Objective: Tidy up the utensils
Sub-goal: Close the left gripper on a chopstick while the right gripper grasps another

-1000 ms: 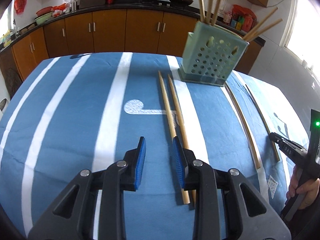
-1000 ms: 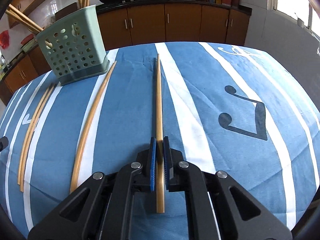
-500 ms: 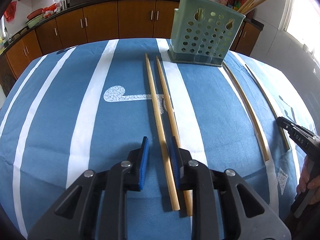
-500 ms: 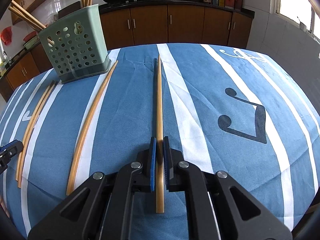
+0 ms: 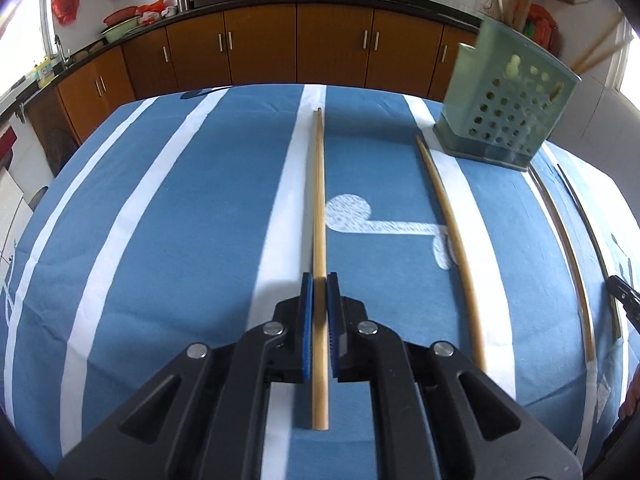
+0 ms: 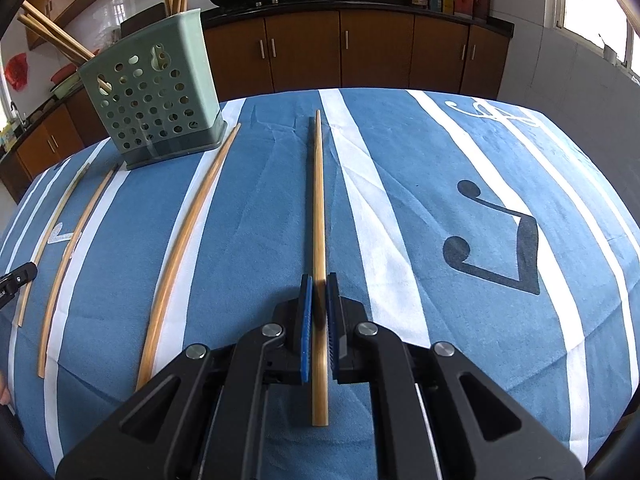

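Here the left gripper (image 5: 319,284) pinches a pale straight chopstick (image 5: 319,200); the right gripper (image 6: 319,284) clamps another chopstick (image 6: 319,208), open striped tablecloth (image 6: 500,168) rightward.

Four wooden chopsticks (image 6: 180,240) lie lengthwise near the green holder (image 6: 152,100)

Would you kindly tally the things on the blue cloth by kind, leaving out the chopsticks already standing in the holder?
Held chopsticks: 2
Loose chopsticks: 2
Holder: 1
Total: 5
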`<state>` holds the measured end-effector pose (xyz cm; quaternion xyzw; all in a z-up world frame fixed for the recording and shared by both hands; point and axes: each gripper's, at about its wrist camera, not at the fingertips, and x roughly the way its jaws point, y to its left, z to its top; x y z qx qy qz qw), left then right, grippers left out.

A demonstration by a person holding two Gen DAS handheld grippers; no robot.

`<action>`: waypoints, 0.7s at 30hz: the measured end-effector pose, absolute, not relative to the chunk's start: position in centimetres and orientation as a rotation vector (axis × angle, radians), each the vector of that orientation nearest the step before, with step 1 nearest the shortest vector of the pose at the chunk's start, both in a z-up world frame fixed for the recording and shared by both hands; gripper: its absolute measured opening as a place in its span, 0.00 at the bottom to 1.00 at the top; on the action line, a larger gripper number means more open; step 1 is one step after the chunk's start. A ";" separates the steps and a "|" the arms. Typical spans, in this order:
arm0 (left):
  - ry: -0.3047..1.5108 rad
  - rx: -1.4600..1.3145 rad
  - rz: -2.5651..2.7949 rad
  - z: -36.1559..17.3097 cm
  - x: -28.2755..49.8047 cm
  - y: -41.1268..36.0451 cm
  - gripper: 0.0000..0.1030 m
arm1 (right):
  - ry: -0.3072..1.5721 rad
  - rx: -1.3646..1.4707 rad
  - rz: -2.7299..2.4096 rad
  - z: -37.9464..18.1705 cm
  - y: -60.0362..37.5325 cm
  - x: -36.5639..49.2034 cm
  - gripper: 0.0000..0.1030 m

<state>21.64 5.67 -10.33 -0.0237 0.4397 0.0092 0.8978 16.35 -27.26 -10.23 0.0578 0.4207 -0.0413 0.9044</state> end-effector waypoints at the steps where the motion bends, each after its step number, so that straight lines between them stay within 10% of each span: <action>1: 0.909 -0.052 0.014 -10.3 21.7 5.9 0.08 | 0.870 0.116 -0.086 -10.2 -27.3 16.5 0.08; 21: 0.888 -0.071 -0.013 -10.5 21.4 5.9 0.12 | 0.870 0.112 -0.087 -10.2 -27.2 16.5 0.08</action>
